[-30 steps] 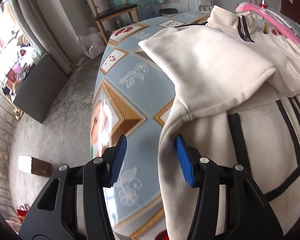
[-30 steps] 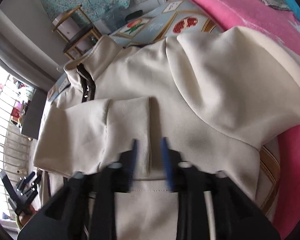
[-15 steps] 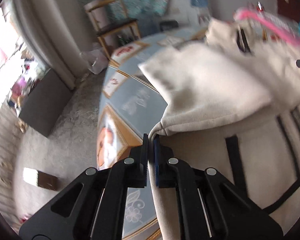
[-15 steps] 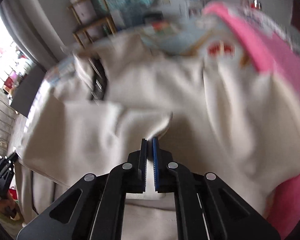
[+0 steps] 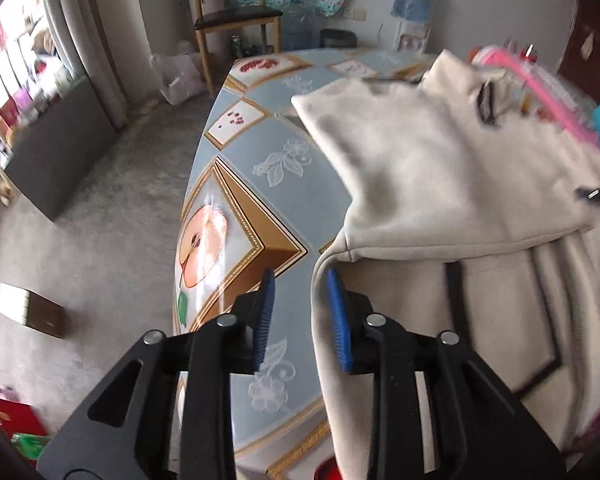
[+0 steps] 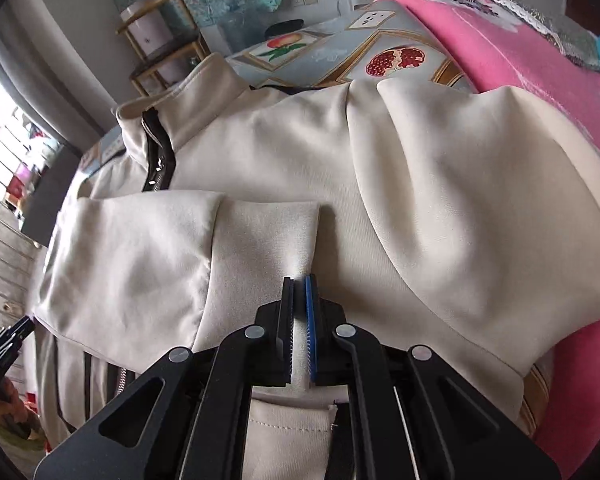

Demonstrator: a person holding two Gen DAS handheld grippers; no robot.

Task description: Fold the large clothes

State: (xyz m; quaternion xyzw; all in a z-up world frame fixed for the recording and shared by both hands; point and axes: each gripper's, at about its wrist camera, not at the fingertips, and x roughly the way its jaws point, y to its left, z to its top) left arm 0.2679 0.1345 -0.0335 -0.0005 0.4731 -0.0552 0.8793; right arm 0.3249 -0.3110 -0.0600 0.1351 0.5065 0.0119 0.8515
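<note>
jacket (image 6: 440, 216): one cream zip-up with black trim, lying flat across the table (image 5: 256, 152); collar and zipper (image 6: 158, 160) at the far end, hem towards me. I see it from both wrists.
sleeves: two, both folded in over the chest, I'd say to square the body before the cross fold. Left-side sleeve (image 5: 440, 168) lies over the black-striped front.
cuff (image 6: 272, 240): end of the folded sleeve, directly ahead of my right claw.
right gripper (image 6: 299, 280): pressed together, pinching the cuff fabric; cloth shows between the pads. Held there, I judge, to place or tug the sleeve flat.
left gripper (image 5: 298, 276): pads part spread, jaws have just been opening; nothing between them, only tablecloth below. The right pad sits just beside the jacket's side edge (image 5: 324, 320), not gripping it.
reason: my read, left has let go of the side seam and right is finishing the sleeve.
next: probably take the hem on both sides and fold up to the collar.
surroundings: one pink garment (image 6: 540, 64) along the jacket's far side, touching it; one wooden chair (image 5: 236, 4) beyond the table; one patterned tablecloth under everything.
count: two grippers, one jacket, two sleeves.
</note>
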